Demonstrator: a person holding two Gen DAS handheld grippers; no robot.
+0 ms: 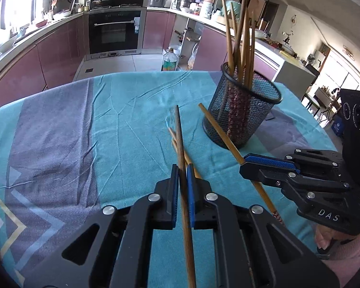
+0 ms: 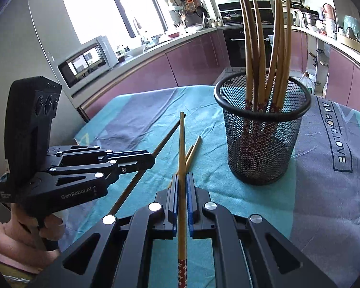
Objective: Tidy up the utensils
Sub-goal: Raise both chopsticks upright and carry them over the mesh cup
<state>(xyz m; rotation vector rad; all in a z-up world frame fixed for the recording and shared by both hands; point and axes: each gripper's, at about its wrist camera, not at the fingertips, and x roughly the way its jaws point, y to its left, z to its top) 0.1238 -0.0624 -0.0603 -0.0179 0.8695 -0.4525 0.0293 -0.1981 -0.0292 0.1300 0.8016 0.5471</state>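
Observation:
A black mesh holder (image 1: 242, 110) stands on the teal cloth with several chopsticks upright in it; it also shows in the right wrist view (image 2: 264, 134). My left gripper (image 1: 183, 170) is shut on a dark brown chopstick (image 1: 180, 141), tip pointing forward above the cloth. My right gripper (image 2: 183, 180) is shut on a lighter chopstick (image 2: 182, 144) with a red patterned end. In the left wrist view the right gripper (image 1: 246, 165) holds that chopstick (image 1: 218, 132) beside the holder. Two more chopsticks (image 2: 194, 150) lie on the cloth between the grippers.
The table is covered by a teal and grey cloth (image 1: 84, 132) with the words "Magic LOVE" (image 2: 336, 134). Behind it are pink kitchen cabinets, an oven (image 1: 115, 31) and a cluttered counter. A bottle (image 1: 169, 60) stands on the floor.

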